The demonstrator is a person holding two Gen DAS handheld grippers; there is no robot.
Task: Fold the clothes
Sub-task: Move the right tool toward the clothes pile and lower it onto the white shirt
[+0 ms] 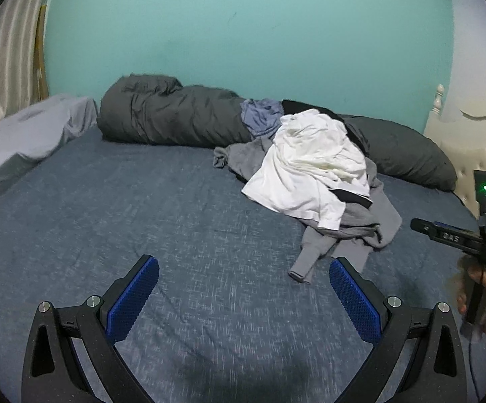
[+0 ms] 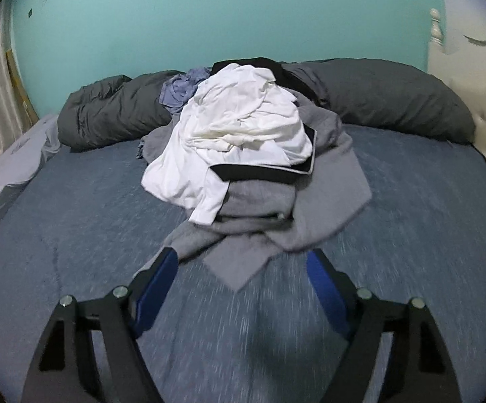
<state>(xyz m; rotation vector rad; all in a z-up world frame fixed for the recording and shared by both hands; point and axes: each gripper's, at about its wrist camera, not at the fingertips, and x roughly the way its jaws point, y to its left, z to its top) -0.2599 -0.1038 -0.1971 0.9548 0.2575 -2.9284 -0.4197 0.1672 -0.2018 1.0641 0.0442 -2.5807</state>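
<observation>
Both the left gripper (image 1: 244,299) and right gripper (image 2: 242,294) hover with jaws apart, empty, over bare blue bed (image 1: 108,221). Just beyond the right jaws lies a grey garment (image 2: 327,194), white shirt (image 2: 236,131) heaped above; dark duvet (image 1: 176,114) behind, against the wall.

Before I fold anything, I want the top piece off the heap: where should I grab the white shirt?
Take the white shirt by its loose sleeve end, which hangs over the grey garment towards you. Come in low from the near side with the open right gripper.
</observation>
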